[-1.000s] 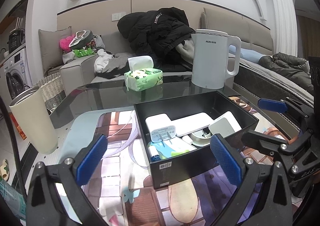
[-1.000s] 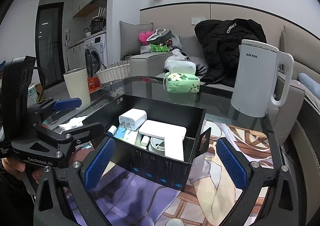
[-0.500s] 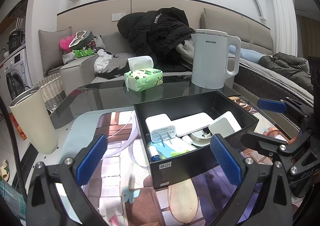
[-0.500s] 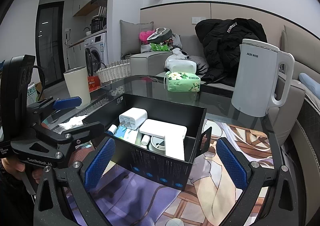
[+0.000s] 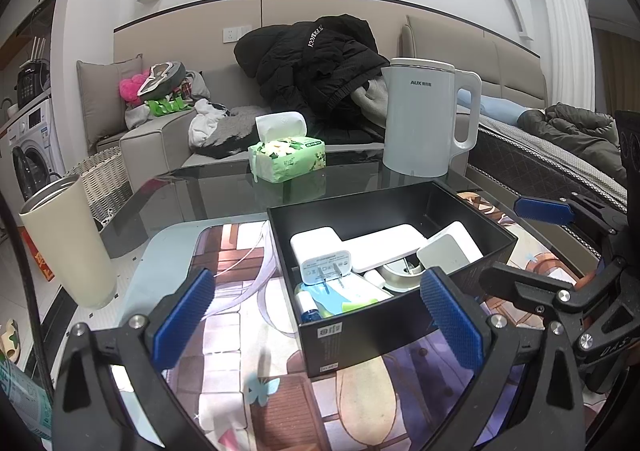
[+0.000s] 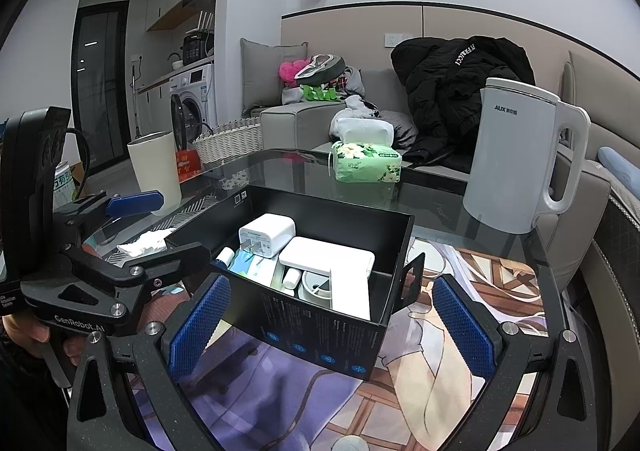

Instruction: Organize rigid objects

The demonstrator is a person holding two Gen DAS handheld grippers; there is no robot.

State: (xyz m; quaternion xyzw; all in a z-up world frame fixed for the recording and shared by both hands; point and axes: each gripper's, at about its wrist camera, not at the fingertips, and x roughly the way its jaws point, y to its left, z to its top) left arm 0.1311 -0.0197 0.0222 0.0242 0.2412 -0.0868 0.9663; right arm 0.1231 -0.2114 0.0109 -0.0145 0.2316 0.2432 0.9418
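Observation:
A black open box (image 5: 352,204) stands on the patterned mat, holding a white plug charger (image 5: 320,256), a flat white power bank (image 5: 385,247), a white square adapter (image 5: 449,251) and a blue-green tube (image 5: 334,296). My left gripper (image 5: 316,321) is open, its blue pads on either side of the box's near corner and apart from it. In the right wrist view the same box (image 6: 332,208) sits between the open pads of my right gripper (image 6: 332,331), with the charger (image 6: 268,236) inside. Each gripper shows in the other's view, empty: right gripper (image 5: 532,247), left gripper (image 6: 160,229).
A white kettle (image 5: 420,119) and a green tissue pack (image 5: 286,155) stand on the glass table behind the box. A beige cup (image 5: 68,247) is at the left edge. A crumpled white tissue (image 6: 146,241) lies left of the box. A sofa piled with clothes is beyond.

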